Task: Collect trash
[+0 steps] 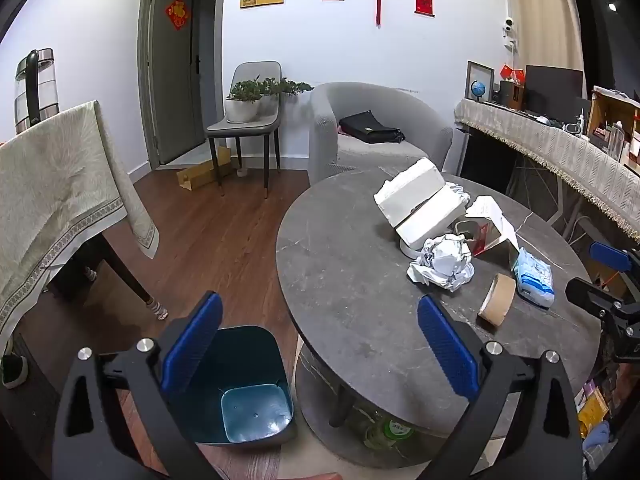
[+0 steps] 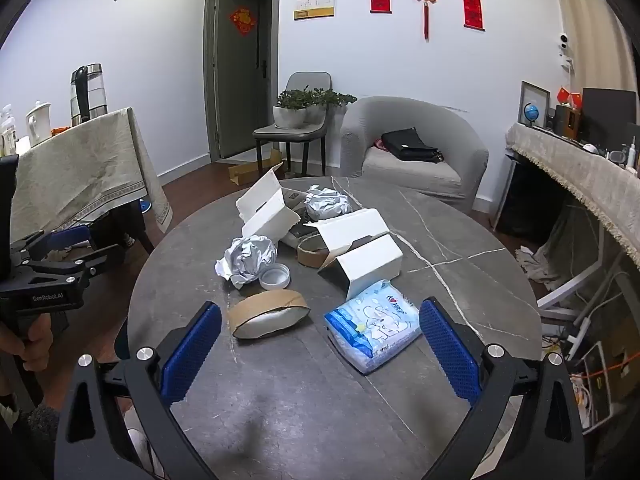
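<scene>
Both pairs of tongs are spread wide and carry nothing: the left tongs [image 1: 320,356] hang over the near edge of the round grey bench [image 1: 344,280], the right tongs [image 2: 320,356] over its near side, facing the litter. The relation that matters is how the nearest scrap lies to the right tongs: the empty cardboard tape ring [image 2: 267,313] sits just ahead of them and a little toward their left finger, tipped on its side with its long axis running across the gap between the fingers, so a straight push forward would likely straddle it. Just ahead toward the right finger lies a soft tissue pack [image 2: 372,326], angled. Farther ahead are a crumpled paper ball [image 2: 249,258], a small white lid [image 2: 275,276] touching it, and opened white boxes [image 2: 360,248]. From the left tongs all this litter lies well ahead and to the right, so the right hand is judged nearer. The teal bin [image 1: 240,392] stands on the floor directly below the left tongs, beside the bench, and appears empty.
</scene>
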The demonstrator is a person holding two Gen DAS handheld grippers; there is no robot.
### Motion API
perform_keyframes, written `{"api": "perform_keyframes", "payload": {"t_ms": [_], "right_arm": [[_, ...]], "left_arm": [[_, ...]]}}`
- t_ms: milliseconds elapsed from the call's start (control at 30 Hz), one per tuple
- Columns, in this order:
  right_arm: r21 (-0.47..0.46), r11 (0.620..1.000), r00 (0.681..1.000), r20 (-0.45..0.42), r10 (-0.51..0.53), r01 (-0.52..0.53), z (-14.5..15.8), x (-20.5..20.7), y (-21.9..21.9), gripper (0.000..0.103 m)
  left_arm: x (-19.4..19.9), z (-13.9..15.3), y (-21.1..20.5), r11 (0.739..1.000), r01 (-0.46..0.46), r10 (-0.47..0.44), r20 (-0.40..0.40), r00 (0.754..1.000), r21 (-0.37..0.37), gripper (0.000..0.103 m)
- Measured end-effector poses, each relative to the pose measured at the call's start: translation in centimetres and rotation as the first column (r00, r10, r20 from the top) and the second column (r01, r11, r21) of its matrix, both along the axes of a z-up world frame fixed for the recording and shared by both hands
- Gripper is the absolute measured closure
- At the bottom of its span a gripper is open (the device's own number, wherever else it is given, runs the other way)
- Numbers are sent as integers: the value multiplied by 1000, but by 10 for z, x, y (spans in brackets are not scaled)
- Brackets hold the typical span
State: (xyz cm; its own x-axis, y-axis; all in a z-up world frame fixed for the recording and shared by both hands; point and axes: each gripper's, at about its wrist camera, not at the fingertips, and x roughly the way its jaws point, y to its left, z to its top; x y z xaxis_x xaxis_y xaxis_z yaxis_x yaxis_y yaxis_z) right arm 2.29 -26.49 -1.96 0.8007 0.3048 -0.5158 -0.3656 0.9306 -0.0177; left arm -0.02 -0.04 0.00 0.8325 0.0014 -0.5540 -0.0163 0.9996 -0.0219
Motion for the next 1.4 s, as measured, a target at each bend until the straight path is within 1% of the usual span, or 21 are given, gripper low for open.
{"api": "perform_keyframes", "payload": {"t_ms": [367,500,567,833,867,933,1400], "right_arm": [[7,1000,1000,0,-2,2,0,-1,-1,3],[12,1000,1000,0,-5,5,5,5,-3,3],[13,1000,1000,-1,-6,6,5,3,-6,3],[22,1000,1000,2,-9,9,5,2,-8,3],[25,1000,1000,2,-9,9,5,1,-9,3],[29,1000,1000,2,-10,10,5,1,-9,3],[37,999,1000,0,-12,12,5,4,-14,3]], "left_arm": [[0,2,1,1000,-1,1,2,1000,-1,3],[0,4,1,1000,-2,1,8,1000,6,3],[-2,4,-7,1000,2,-2,10,1000,10,3],[-2,3,-7,1000,4,-4,8,1000,7,3],[-3,9,-9,1000,6,-6,9,1000,9,3],[-3,8,-10,1000,7,-7,10,1000,11,3],[-3,7,-8,1000,-12,12,2,1000,3,3]]}}
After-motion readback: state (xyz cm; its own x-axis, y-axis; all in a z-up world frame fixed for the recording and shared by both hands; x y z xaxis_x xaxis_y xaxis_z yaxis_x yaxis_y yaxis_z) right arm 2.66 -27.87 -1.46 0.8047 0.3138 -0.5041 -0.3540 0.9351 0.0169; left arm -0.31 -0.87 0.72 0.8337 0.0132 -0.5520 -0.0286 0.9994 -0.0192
